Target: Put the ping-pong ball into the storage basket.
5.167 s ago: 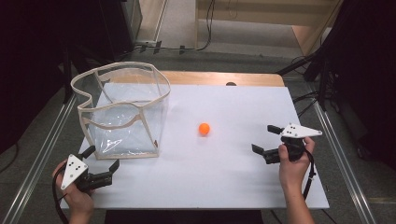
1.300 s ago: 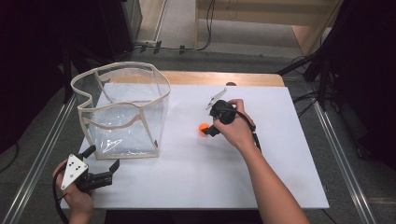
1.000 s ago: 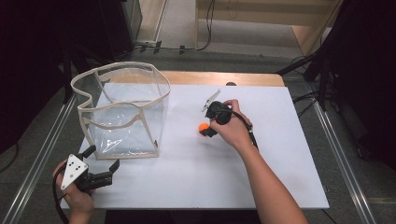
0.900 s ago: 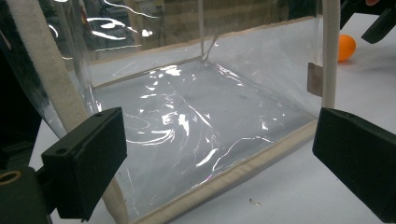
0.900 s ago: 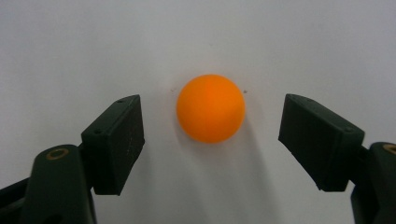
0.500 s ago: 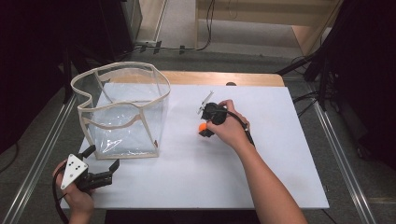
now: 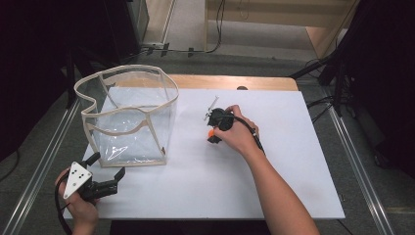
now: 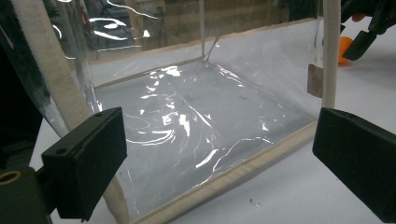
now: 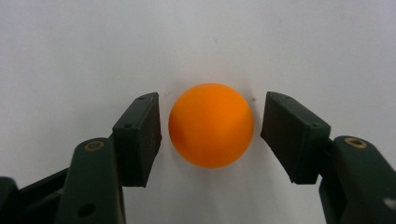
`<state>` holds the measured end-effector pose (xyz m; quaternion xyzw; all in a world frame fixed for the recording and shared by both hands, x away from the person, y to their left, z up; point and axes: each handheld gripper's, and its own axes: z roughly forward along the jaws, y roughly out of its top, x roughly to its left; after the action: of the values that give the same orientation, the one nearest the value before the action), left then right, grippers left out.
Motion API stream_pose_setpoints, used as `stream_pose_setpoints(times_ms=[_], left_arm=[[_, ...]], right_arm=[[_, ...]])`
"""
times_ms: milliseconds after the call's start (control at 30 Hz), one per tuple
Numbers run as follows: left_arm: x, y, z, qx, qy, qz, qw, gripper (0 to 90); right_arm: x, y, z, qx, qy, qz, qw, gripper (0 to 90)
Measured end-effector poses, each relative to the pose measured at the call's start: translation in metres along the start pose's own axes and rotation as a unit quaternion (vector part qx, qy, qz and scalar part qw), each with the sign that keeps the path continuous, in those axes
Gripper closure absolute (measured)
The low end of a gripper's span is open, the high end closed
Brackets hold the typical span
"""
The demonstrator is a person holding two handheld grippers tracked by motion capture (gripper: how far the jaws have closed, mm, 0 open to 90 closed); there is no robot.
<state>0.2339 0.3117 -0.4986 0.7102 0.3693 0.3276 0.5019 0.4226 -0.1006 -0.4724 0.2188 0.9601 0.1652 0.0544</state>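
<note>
1. Whereas the earliest high view showed the right gripper (image 7: 211, 134) resting at the right edge of the white table (image 7: 293, 171), it now stands at the middle of the table, over the orange ball (image 7: 210, 132).
2. Its jaws have just been closing, and the right gripper view shows the ball (image 9: 211, 125) lying between them; a thin gap still shows on each side, so the pads flank the ball without pressing on it.
3. The ball sits on the white table, right of the clear bag (image 7: 129, 117) and well apart from it, in the same spot as in the earlier pictures.
4. Compared with a second ago, the right hand (image 7: 237, 134) has shifted only slightly, with the forearm reaching in from the near edge.
5. The left gripper (image 7: 105, 183) stays at the near left corner, just as in every earlier picture, its jaws spread wide and empty.
6. From the left gripper view, the bag (image 8: 196, 121) stands upright just beyond those jaws, its cream-edged walls open at the top, and the ball (image 8: 344, 49) shows far off at the right.
</note>
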Motion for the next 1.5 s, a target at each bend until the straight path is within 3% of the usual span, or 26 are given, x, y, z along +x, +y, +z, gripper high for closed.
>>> stream_pose_setpoints(times_ms=[333,433,967,1500], left_arm=[[0.0,0.0,0.0,0.0,-0.001,-0.002,1.0,3.6],[0.0,0.0,0.0,-0.001,-0.001,-0.002,1.0,3.6],[0.0,0.0,0.0,0.001,-0.001,0.002,1.0,3.6],[0.0,0.0,0.001,0.002,-0.002,0.001,1.0,3.6]], right_arm=[[0.001,0.003,0.007,0.022,-0.004,-0.001,0.9998,40.8],[0.001,0.004,0.009,0.021,0.005,-0.003,0.9998,47.4],[-0.001,0.004,-0.002,0.003,0.018,0.008,0.9998,47.5],[-0.001,0.015,-0.014,-0.002,0.029,-0.008,0.9995,47.5]])
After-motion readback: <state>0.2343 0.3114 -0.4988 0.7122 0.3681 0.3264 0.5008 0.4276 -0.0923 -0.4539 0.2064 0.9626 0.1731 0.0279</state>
